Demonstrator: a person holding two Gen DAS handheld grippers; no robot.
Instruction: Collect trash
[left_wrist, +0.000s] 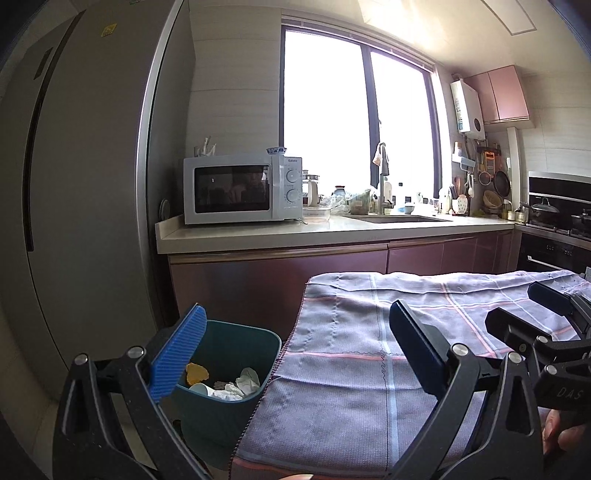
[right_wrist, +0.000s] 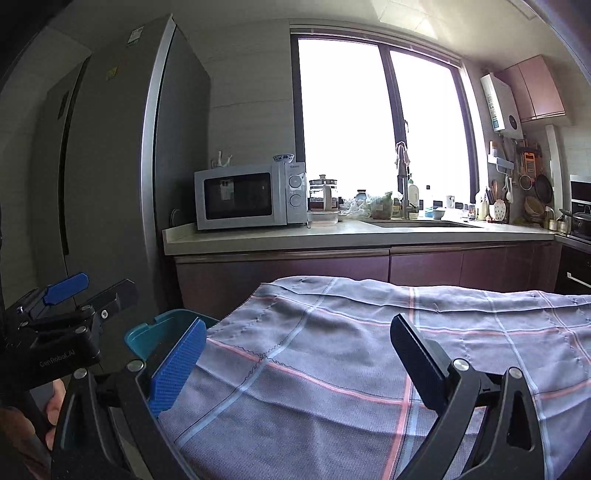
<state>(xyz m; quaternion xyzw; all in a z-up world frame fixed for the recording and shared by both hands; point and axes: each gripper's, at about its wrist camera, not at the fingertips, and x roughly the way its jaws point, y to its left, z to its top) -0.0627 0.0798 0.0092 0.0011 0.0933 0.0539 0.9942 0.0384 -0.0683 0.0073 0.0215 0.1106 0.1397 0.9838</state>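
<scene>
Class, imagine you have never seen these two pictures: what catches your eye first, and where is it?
The bright double window glares above the kitchen counter. In front lies a grey checked cloth over a table, and at its left edge stands a teal plastic bin holding crumpled white paper and yellow scraps.

Bright window (left_wrist: 354, 122) over a kitchen counter (left_wrist: 332, 229) with microwave (left_wrist: 242, 190), tall grey fridge (left_wrist: 81, 184) at left.
</scene>
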